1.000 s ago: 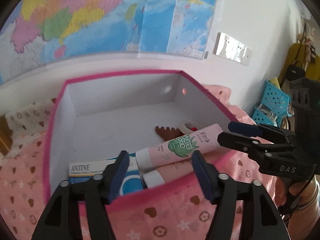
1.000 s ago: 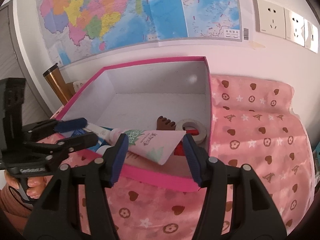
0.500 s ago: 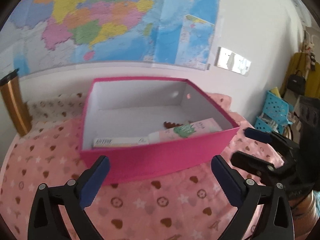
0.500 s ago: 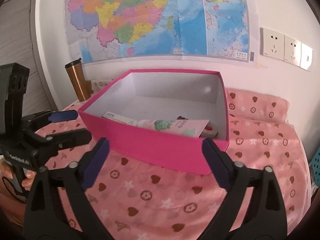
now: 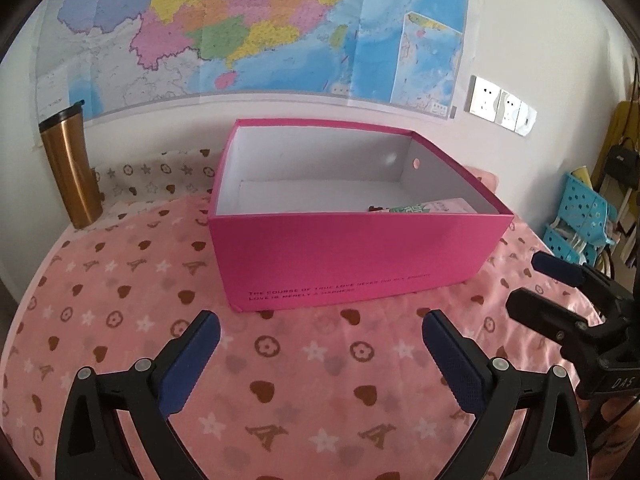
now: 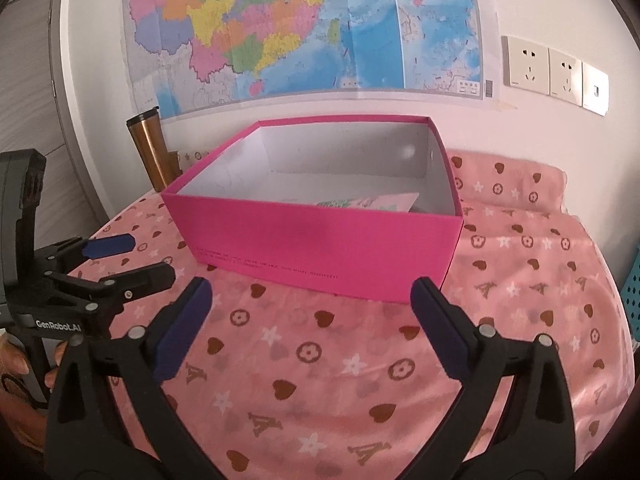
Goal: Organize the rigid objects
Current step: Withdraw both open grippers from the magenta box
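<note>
A pink box (image 5: 352,256) with a white inside stands on the pink patterned cloth; it also shows in the right wrist view (image 6: 316,240). Only the top of a pink tube with a green print (image 5: 424,209) shows over its front wall, and again in the right wrist view (image 6: 360,202). The other things in the box are hidden. My left gripper (image 5: 320,328) is open and empty, in front of the box. My right gripper (image 6: 310,292) is open and empty, also in front of the box. Each gripper shows from the side in the other's view (image 5: 552,284) (image 6: 120,260).
A gold metal tumbler (image 5: 72,168) stands at the back left of the table by the wall. A map and wall sockets (image 6: 552,72) are on the wall behind. Blue perforated baskets (image 5: 576,220) stand beyond the table's right edge.
Both grippers have pulled back from over the box and opened wider. The box contents have dropped out of sight behind its front wall.
</note>
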